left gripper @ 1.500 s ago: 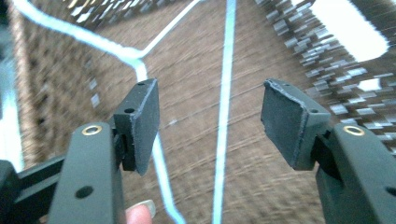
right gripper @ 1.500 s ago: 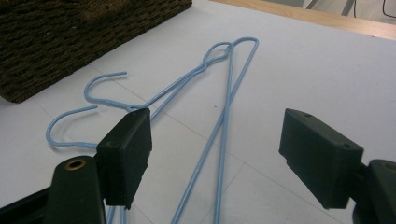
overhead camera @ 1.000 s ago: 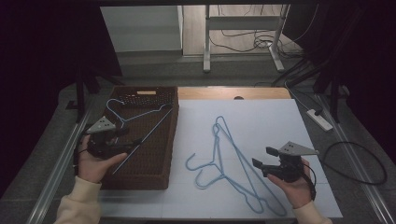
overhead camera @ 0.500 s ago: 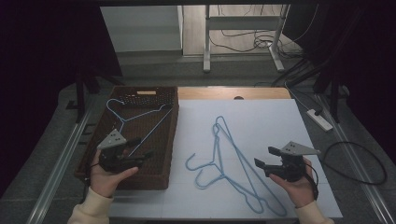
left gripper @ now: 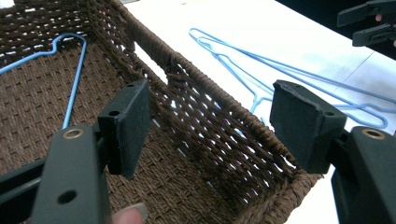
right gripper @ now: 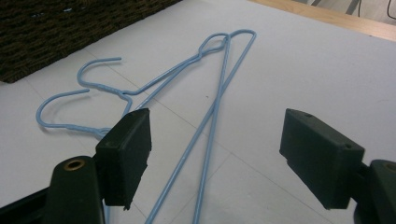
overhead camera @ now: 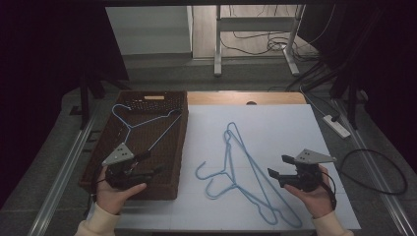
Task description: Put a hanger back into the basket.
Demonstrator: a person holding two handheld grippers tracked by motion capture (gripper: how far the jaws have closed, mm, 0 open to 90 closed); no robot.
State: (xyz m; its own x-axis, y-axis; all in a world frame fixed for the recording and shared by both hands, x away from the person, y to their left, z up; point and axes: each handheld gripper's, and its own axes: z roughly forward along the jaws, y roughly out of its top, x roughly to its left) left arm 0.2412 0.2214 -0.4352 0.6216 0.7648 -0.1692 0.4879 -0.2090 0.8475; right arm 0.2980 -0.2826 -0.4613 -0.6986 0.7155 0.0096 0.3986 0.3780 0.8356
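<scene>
The white surface (overhead camera: 275, 128) carries everything: a brown woven basket (overhead camera: 101, 162) along its left side, and to the right of it two light-blue wire hangers (overhead camera: 246, 167) lying overlapped, hooks toward the near left. One more blue hanger (overhead camera: 142, 125) already lies inside the basket, toward its far end.

The left tool (overhead camera: 147, 164) hangs over the basket's near end, its jaws spread wide after just opening, with nothing between them; in the left gripper view they frame only the basket's right wall (left gripper: 219, 126). That reads as a hanger freshly dropped off, with the hand free.

The right tool (overhead camera: 276, 166) hovers just right of the loose pair, jaws spread and empty, pointing at the long wires (right gripper: 210, 126). Whether the two hangers are hooked into each other or merely crossed is hard to tell from here.

Next, I judge, one hanger must be pinched on a single wire, lifted clear of its twin, and carried left into the basket.
</scene>
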